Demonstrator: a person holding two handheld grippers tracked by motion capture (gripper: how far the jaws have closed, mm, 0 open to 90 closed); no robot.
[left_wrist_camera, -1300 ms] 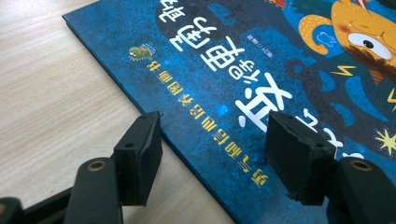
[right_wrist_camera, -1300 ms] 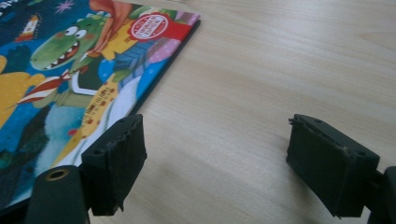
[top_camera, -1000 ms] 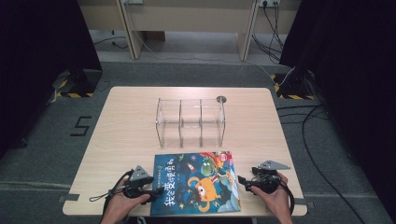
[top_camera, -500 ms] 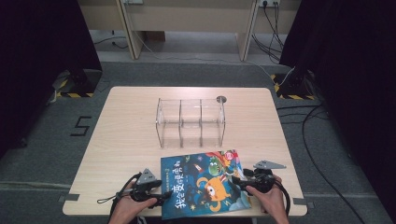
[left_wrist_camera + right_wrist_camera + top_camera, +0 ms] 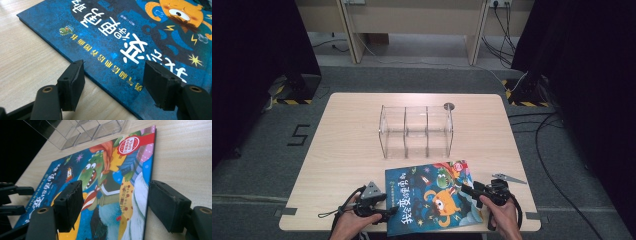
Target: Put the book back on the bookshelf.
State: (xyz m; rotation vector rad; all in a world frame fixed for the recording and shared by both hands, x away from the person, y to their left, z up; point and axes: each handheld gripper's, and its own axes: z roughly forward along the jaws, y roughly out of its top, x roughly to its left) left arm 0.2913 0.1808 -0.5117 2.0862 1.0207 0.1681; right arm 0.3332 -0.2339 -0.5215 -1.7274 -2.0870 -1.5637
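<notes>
While both straddle book edges, left gripper & right gripper gape.

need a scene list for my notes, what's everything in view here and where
picture book: one, dark blue cover with an orange creature, a green creature and white lettering, flat at the near edge of the table between the two grippers, turned a little askew
clear organiser: one, see-through, three compartments, mid table beyond the book
round grommet: one, grey, in the tabletop behind the organiser's right end
table: one, light wood
floor number marking: one, black on the grey floor, left of the table
left gripper: one, black, jaws open, straddling the book's left edge
right gripper: one, black, jaws open, straddling the book's right edge
hands: two, coming in from the near edge, one on each gripper
</notes>
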